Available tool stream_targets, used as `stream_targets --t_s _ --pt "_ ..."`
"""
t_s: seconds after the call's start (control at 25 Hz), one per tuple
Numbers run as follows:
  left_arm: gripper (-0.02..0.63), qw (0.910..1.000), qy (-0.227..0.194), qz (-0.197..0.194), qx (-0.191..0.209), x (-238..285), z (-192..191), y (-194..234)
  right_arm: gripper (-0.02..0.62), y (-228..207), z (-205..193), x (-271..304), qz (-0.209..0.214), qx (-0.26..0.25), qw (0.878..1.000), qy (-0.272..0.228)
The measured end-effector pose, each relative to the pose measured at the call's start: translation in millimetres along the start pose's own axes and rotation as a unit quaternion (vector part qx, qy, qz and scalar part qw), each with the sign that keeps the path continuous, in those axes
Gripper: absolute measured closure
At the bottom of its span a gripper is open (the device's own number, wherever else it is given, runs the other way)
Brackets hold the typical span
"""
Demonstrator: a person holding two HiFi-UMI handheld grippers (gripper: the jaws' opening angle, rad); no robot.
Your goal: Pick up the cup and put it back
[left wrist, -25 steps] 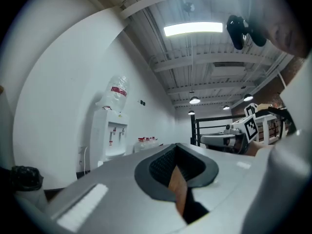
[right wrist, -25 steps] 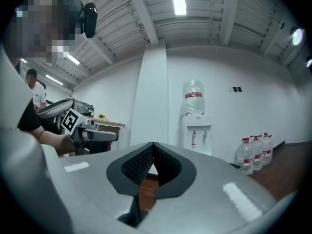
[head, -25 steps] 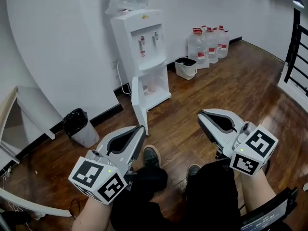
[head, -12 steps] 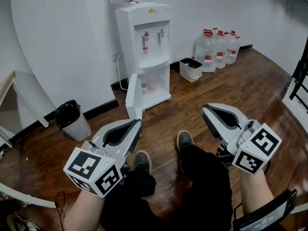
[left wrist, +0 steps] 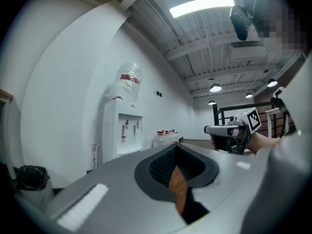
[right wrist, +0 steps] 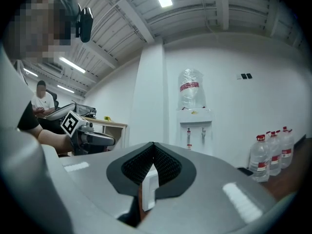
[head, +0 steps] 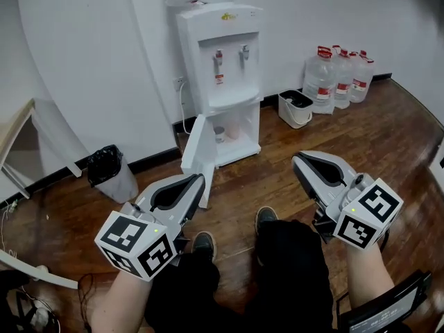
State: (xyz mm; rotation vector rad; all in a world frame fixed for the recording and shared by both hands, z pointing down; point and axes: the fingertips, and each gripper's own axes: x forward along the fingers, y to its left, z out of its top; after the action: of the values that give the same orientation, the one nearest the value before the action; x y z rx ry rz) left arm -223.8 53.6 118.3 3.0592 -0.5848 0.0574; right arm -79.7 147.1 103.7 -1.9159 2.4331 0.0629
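Observation:
A white water dispenser (head: 222, 54) stands against the wall with its lower cabinet door (head: 196, 159) swung open. Inside the cabinet I see a small white cup (head: 219, 134) beside a pinkish cup (head: 234, 128). My left gripper (head: 200, 180) hangs low at the left, pointing toward the door, its jaws slightly apart with nothing between them. My right gripper (head: 296, 161) is at the right, shut and empty. Both are well short of the cabinet. In the left gripper view the left gripper (left wrist: 175, 147) shows only floor through its gap. The right gripper (right wrist: 153, 145) is closed in its own view.
Several large water bottles (head: 340, 75) and a white bin (head: 295, 108) stand right of the dispenser. A black-bagged bin (head: 111, 172) sits at the left wall, next to a table leg (head: 14, 137). The person's legs and shoes (head: 266, 217) are below, on wooden floor.
The view has swung so the dispenser sits further right and a little nearer. The person's feet have stepped. Both grippers keep their pose and jaw state.

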Motion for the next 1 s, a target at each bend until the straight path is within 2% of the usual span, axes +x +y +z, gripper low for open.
stream_targets --t_s 0.44,1.0 --pt "0.394 0.9988 -0.006 0.047 -0.012 77.9 -4.9 18.5 0.594 -80.1 -11.1 68.1 0.07 0.001 0.998 0.01" --pt "0.394 0.9926 0.013 0.118 -0.024 156.8 -34.1 86.5 0.594 -163.0 -31.7 158.4 0.13 0.006 0.991 0.027"
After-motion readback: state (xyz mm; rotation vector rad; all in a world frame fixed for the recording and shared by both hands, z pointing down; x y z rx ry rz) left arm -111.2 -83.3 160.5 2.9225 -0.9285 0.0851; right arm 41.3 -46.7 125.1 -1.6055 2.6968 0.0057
